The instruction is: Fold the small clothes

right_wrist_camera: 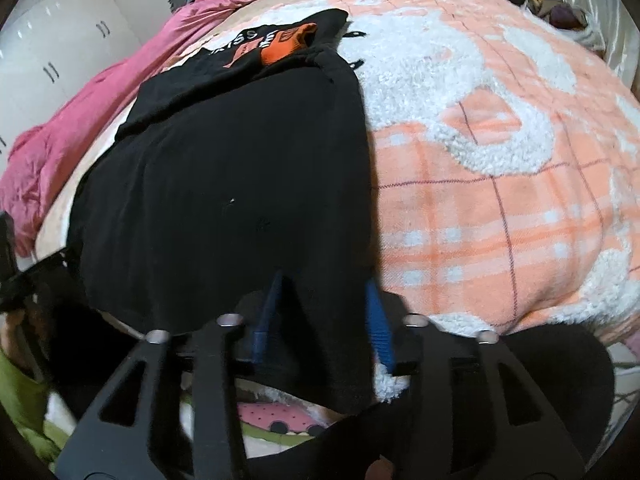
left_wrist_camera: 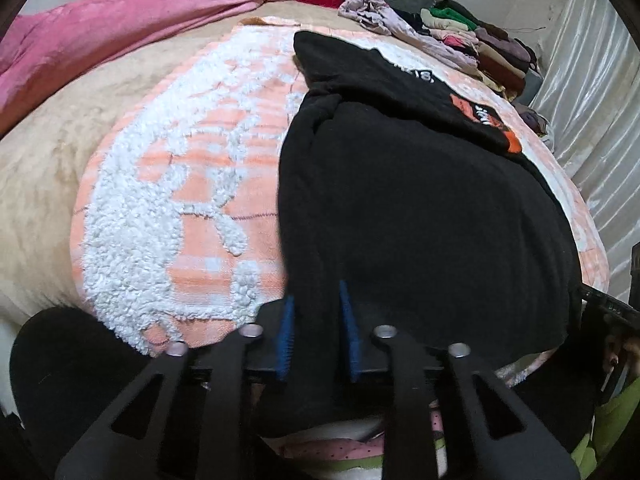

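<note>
A black T-shirt (left_wrist_camera: 420,200) with an orange and white print lies on the orange-and-white fleece blanket (left_wrist_camera: 180,184), its far part folded over. My left gripper (left_wrist_camera: 316,300) is shut on the shirt's near left hem, cloth bunched between the blue pads. In the right wrist view the same shirt (right_wrist_camera: 224,176) lies left of centre, and my right gripper (right_wrist_camera: 324,284) is shut on its near right hem corner. Both hold the near edge at the bed's front.
A pink quilt (left_wrist_camera: 132,28) lies along the far left of the bed. A heap of loose and folded clothes (left_wrist_camera: 460,36) sits at the far right by a pale curtain (left_wrist_camera: 592,80). White cupboards (right_wrist_camera: 48,52) stand beyond the bed.
</note>
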Motion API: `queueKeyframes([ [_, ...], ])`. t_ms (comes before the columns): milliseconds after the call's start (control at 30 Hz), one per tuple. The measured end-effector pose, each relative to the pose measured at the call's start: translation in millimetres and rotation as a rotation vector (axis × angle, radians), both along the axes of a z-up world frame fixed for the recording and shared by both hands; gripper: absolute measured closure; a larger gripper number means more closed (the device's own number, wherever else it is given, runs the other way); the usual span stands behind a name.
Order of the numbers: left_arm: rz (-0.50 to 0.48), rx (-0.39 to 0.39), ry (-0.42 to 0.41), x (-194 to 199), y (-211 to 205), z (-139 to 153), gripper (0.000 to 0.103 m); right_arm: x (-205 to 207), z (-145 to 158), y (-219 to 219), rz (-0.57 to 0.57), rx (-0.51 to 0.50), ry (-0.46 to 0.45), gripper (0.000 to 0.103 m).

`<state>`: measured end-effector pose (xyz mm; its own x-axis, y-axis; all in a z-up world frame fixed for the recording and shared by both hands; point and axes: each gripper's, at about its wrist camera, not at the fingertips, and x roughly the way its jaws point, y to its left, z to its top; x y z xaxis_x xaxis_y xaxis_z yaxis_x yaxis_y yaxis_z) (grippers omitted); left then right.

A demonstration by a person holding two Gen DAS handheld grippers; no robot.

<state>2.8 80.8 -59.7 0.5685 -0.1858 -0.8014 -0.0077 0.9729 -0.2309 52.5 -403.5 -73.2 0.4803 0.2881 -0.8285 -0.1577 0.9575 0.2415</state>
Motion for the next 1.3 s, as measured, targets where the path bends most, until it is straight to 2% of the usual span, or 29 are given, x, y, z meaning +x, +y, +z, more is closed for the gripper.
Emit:
queueKeyframes([
  [67,-0.022,-0.035,-0.015,-2.7,-2.5,8.2,0.093,-2.2,4.6,2.3,0.011,-0.02,-0.02,0.097],
  [233,-0.045,-0.045,-0.068,-6.5,-5.7,29.1,0.093,-3.3,12.1,1.7,0.013,-0.014,-0.049,0.098],
  [433,-0.018,-0.176,-0.061,0.5,13.7,36.9,0.093,-6.5,36.4,-7.9,0.013,0.057,-0.108,0.098],
  [633,-0.004,-0.244,-0.082,10.8,24.1,48.4,0.093,1.1,61.6,-13.9,0.018,0.128,-0.169,0.099],
  [733,-0.002,-0.267,-0.096,22.5,25.8,56.7,0.093,13.9,75.4,-14.1,0.028,0.143,-0.206,0.099],
  [933,0.013,-0.253,-0.156,56.9,27.8,78.9,0.093,52.1,91.4,-10.1,0.035,0.162,-0.252,0.099],
  [1033,0.028,-0.286,-0.15,84.5,29.6,79.9,0.093,78.0,93.2,-6.3,0.029,0.165,-0.26,0.099],
  [1300,0.079,-0.308,-0.152,138.8,32.2,82.2,0.093,144.0,99.6,-0.1,-0.007,0.152,-0.259,0.099],
])
